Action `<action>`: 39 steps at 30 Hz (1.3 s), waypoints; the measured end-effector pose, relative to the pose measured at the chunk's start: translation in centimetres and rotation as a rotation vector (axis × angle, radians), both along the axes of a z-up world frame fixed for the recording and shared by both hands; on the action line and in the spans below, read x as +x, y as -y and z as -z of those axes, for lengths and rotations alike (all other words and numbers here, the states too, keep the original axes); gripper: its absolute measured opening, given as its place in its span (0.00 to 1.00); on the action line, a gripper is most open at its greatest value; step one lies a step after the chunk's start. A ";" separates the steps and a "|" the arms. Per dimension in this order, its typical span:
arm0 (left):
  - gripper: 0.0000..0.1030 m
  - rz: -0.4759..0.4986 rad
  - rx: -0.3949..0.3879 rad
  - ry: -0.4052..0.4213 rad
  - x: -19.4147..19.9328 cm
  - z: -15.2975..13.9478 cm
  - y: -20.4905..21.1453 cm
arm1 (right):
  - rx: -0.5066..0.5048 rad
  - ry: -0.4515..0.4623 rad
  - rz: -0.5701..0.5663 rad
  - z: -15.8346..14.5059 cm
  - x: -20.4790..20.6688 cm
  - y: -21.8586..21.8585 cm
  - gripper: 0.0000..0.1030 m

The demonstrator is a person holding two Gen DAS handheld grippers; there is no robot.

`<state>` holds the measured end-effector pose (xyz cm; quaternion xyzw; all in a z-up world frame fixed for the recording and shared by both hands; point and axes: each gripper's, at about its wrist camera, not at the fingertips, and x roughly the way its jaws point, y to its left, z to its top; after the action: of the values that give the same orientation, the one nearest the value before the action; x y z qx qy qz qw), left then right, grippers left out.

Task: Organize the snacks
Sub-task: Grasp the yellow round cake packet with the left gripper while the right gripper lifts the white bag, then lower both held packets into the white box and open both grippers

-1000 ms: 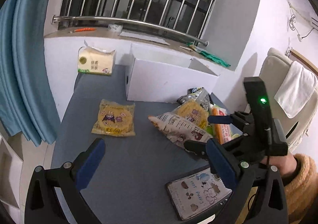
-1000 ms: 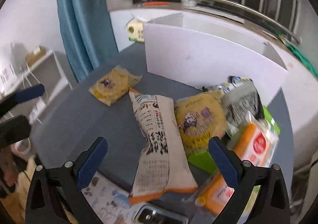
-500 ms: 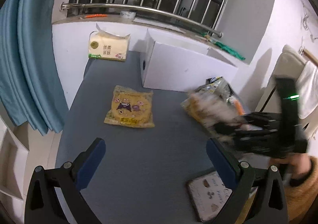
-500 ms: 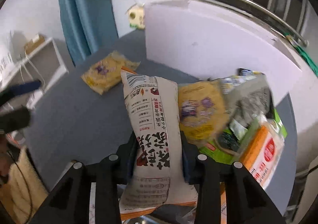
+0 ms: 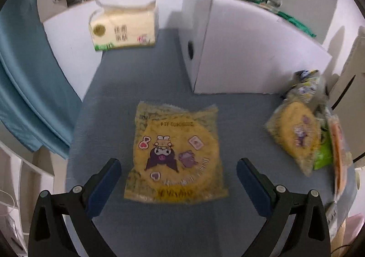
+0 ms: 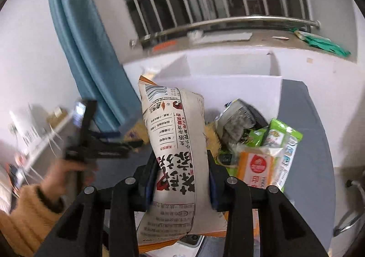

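Observation:
My right gripper (image 6: 180, 177) is shut on a white and orange snack bag (image 6: 175, 134) and holds it upright above the table, in front of the white box (image 6: 228, 70). My left gripper (image 5: 178, 175) is open, its jaws either side of a flat yellow cartoon snack packet (image 5: 175, 150) lying on the grey table (image 5: 136, 88). The left gripper also shows in the right wrist view (image 6: 127, 140), at the left. A pile of snacks (image 6: 257, 143) lies on the table's right side, also in the left wrist view (image 5: 303, 129).
A tissue pack (image 5: 123, 26) stands at the table's back left beside the white box (image 5: 251, 52). A blue curtain (image 5: 22, 74) hangs at the left. A steel rail (image 6: 228, 24) and window bars run behind. A white shelf (image 6: 34, 134) stands at the left.
My right gripper has closed on the white snack bag and lifted it off the pile. My left gripper has moved forward to the yellow packet, still open.

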<state>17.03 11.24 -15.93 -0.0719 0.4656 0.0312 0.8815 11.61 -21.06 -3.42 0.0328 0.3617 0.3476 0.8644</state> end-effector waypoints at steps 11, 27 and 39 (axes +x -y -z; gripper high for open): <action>0.75 0.032 -0.001 0.153 -1.7 -3.5 1.5 | 0.047 -0.024 0.087 0.4 0.3 3.1 0.40; 0.75 0.157 -0.054 0.388 7.5 -18.1 5.1 | 0.010 0.020 0.141 -4.7 13.8 -0.3 0.40; 1.00 0.143 0.029 0.220 18.6 -15.3 7.9 | -0.098 -0.049 0.242 -3.8 27.6 -3.4 0.66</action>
<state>35.66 3.37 -0.65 -0.0286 0.3696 -0.0331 0.9282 39.25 -17.63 0.41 0.0427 0.3928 0.2217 0.8915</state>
